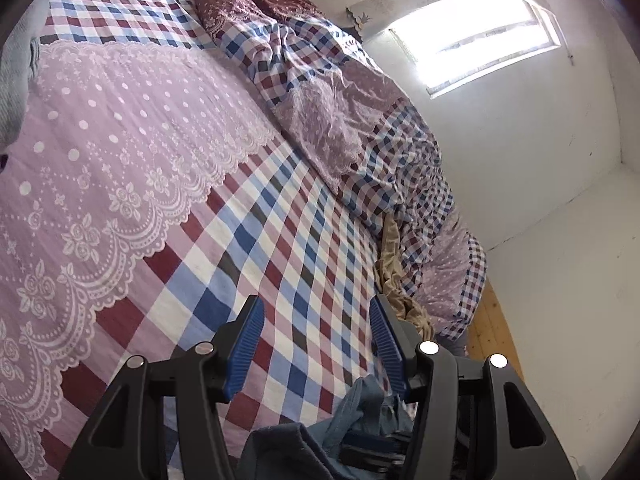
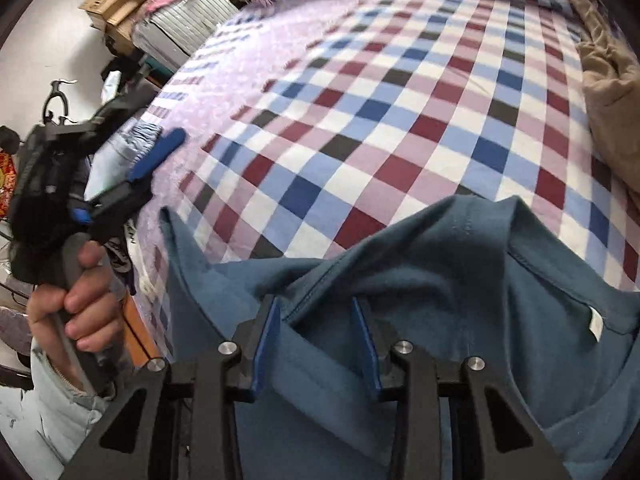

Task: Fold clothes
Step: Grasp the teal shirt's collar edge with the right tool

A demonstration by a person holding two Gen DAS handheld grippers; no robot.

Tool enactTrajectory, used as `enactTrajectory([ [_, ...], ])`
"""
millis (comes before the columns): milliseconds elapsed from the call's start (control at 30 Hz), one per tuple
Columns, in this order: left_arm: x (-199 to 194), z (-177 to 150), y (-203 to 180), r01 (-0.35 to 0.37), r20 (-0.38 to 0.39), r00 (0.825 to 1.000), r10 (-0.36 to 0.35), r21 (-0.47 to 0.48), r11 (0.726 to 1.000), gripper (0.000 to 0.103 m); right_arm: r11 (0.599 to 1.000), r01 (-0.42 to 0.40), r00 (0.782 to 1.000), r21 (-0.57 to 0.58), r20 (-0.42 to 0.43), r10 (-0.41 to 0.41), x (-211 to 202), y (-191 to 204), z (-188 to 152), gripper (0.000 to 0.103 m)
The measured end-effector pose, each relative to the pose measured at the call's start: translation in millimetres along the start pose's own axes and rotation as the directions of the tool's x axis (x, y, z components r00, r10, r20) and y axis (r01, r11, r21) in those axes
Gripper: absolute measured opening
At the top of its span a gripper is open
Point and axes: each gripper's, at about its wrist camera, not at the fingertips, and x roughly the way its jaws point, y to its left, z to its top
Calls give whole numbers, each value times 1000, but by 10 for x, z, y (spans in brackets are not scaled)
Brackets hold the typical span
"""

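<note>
Straddling a soft teal shirt [image 2: 420,280], right gripper [image 2: 316,320] unclenched, left gripper [image 1: 316,320] released, checked bedspread [image 2: 400,100].

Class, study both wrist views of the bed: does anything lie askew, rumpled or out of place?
Yes. The teal shirt lies bunched at the bed's near edge, collar folded over, not spread flat. A tan garment is crumpled beside the heaped checked duvet, which sits piled along the bed's far side rather than smoothed out.

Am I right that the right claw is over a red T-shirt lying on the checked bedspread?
Not quite: the T-shirt is dark teal, not red. The right wrist view shows it lying on the checked bedspread, with the right claw over its fabric near the collar.
</note>
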Motion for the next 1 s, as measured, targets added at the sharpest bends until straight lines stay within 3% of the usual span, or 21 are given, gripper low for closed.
enactTrajectory([
  [33, -19, 13, 3, 9, 4, 1000, -9, -6, 1000, 58, 1000, -1, 1000, 5, -14, 1, 30, 3, 25, 36],
  [67, -41, 28, 10, 17, 8, 1000, -17, -15, 1000, 58, 1000, 0, 1000, 5, -26, 0, 55, 16, 49, 25],
  [100, -64, 44, 21, 23, 13, 1000, -23, -23, 999, 58, 1000, -1, 999, 1, -34, 1, 73, 40, 77, 7],
  [133, -87, 61, 33, 29, 18, 999, -28, -30, 999, 58, 1000, -12, 999, 3, -39, 12, 91, 59, 106, 2],
  [300, -195, 153, 135, 61, 47, 997, -58, -83, 995, 58, 1000, -24, 999, -6, -28, 24, 108, 155, 477, 2],
  [467, -261, 215, 224, 79, 64, 995, -72, -117, 990, 58, 992, -30, 1000, 121, 4, 30, 118, -62, 902, 5],
  [567, -249, 221, 228, 76, 58, 996, -69, -116, 990, 58, 990, -30, 999, 141, 33, 26, 43, -110, 899, 6],
  [733, -222, 214, 219, 74, 44, 997, -70, -109, 991, 58, 991, -49, 998, 124, 38, 45, -30, -34, 754, 30],
  [1000, -219, 189, 213, 51, 32, 998, -48, -97, 994, 58, 995, -71, 994, 74, -84, 77, 309, 205, 439, 32],
])
